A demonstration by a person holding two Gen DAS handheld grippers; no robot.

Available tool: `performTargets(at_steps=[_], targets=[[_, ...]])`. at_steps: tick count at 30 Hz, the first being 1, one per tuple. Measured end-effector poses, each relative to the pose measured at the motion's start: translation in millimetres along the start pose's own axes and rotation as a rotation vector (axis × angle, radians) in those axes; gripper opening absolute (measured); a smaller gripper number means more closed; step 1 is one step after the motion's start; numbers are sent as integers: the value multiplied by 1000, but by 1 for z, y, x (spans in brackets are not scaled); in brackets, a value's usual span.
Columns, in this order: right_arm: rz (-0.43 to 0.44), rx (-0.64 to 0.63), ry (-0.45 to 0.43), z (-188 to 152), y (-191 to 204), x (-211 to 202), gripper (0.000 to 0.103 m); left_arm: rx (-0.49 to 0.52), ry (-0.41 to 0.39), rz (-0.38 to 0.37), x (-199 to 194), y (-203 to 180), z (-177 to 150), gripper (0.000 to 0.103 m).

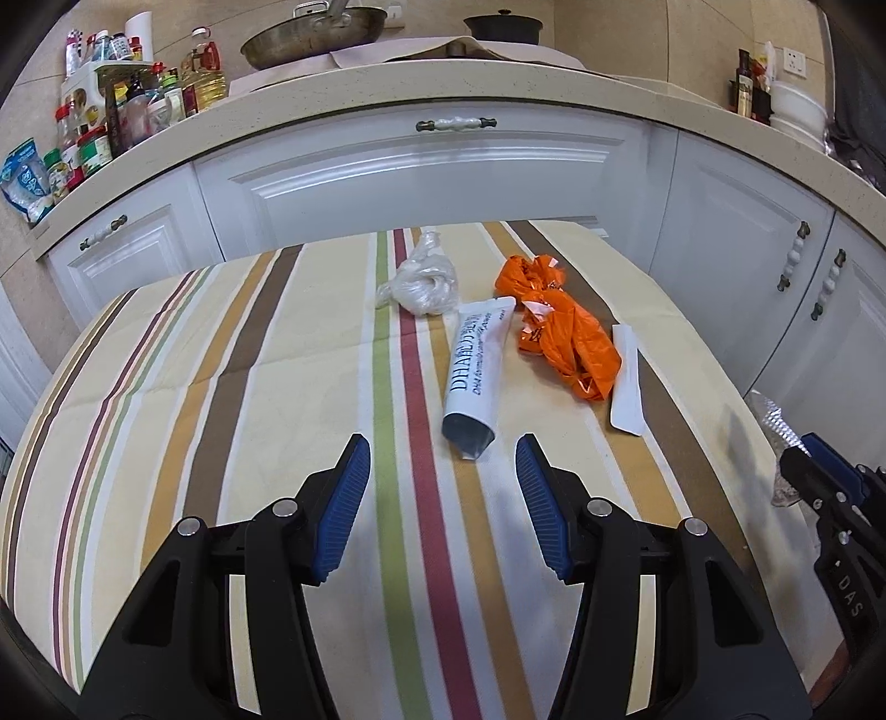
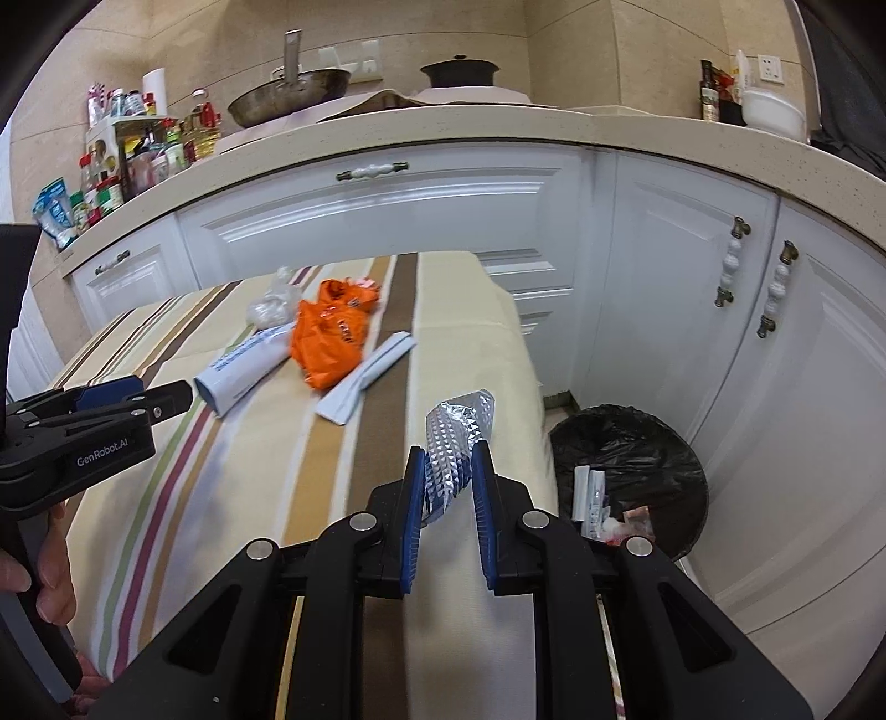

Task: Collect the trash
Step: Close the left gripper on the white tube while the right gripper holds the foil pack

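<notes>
My right gripper (image 2: 448, 451) is shut on a crumpled silver foil wrapper (image 2: 459, 421), held above the table's right edge. In the left wrist view that gripper (image 1: 814, 459) and the foil (image 1: 775, 421) show at the far right. My left gripper (image 1: 443, 448) is open over the striped tablecloth (image 1: 221, 387), and its tips do not touch the near end of a white tube (image 1: 476, 365). Beyond the tube lie an orange plastic bag (image 1: 559, 327), a clear plastic wad (image 1: 423, 282) and a white paper strip (image 1: 628, 376). A black-lined bin (image 2: 631, 471) stands on the floor right of the table.
White kitchen cabinets (image 2: 387, 221) and a beige counter (image 2: 498, 133) run behind the table, with bottles (image 1: 127, 111), a pan (image 1: 310, 33) and a pot on top. The bin holds some scraps. A hand (image 2: 50, 570) grips the left tool's handle at the lower left.
</notes>
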State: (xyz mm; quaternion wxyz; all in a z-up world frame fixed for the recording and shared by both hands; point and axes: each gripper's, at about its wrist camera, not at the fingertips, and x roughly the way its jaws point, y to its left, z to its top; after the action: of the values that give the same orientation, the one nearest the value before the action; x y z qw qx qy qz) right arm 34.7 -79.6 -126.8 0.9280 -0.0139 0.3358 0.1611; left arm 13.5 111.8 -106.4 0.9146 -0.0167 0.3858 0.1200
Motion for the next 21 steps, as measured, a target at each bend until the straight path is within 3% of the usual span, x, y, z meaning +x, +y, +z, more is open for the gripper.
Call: performTargets(at_steps=[21], targets=[[-30,24,-29,32,-41,30,18,12,41,34,47,-16,23,53]])
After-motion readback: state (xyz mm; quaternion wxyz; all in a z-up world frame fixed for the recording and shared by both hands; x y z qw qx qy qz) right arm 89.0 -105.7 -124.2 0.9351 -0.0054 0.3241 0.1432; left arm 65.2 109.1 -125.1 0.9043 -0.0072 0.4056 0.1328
